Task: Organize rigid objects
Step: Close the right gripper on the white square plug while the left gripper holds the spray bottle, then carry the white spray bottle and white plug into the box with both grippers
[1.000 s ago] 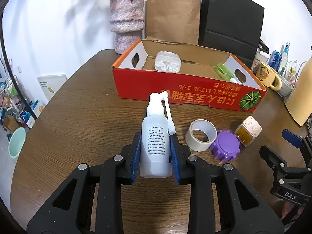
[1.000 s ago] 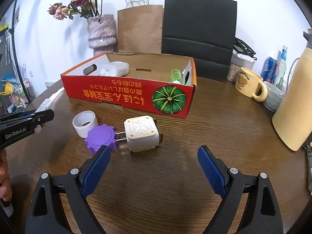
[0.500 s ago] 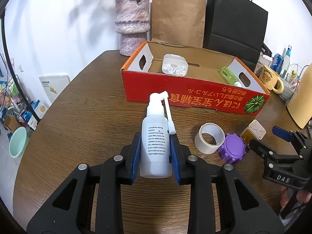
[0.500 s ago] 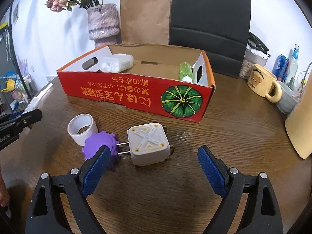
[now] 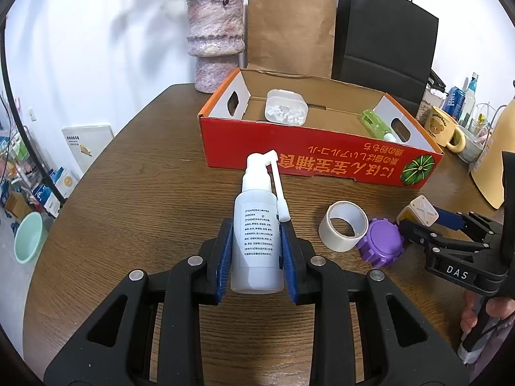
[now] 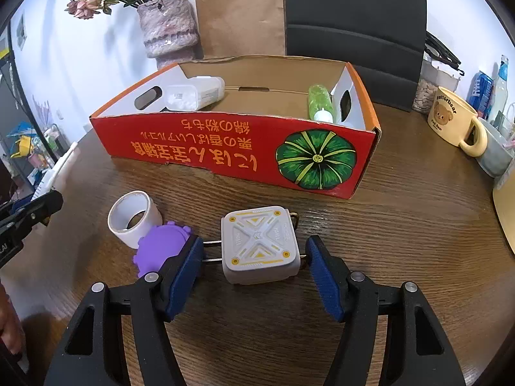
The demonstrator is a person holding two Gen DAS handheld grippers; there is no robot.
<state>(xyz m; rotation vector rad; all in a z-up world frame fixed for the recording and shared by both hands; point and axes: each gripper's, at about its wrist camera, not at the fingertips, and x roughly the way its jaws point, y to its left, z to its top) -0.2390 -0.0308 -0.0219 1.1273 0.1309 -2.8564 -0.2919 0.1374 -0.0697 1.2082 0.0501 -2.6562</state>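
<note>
Left gripper: blue pads pressed against both sides of the white spray bottle; bottle held, nozzle arm pointing toward the box.
Right gripper: jaws spread, straddling the white plug adapter; neither pad touches its body; the left pad sits at the tips of its metal prongs.
Plug adapter: on the wooden table, in front of the box, prongs pointing toward the purple gear-shaped cap.
Purple cap: on the table, touching the tape roll.
Tape roll: white, standing on its edge-face, hollow side up, just beside the cap.
Red cardboard box: open top, printed front wall, cut-out handles at both ends.
Box contents, left end: clear lidded case of small white beads.
Box contents, right end: green bottle, lying on its side, white cap toward the front wall.
Box middle: bare cardboard floor.
Behind box: vase with dried flowers, brown paper bag, black paper bag.
Right of box: yellow bear mug.
</note>
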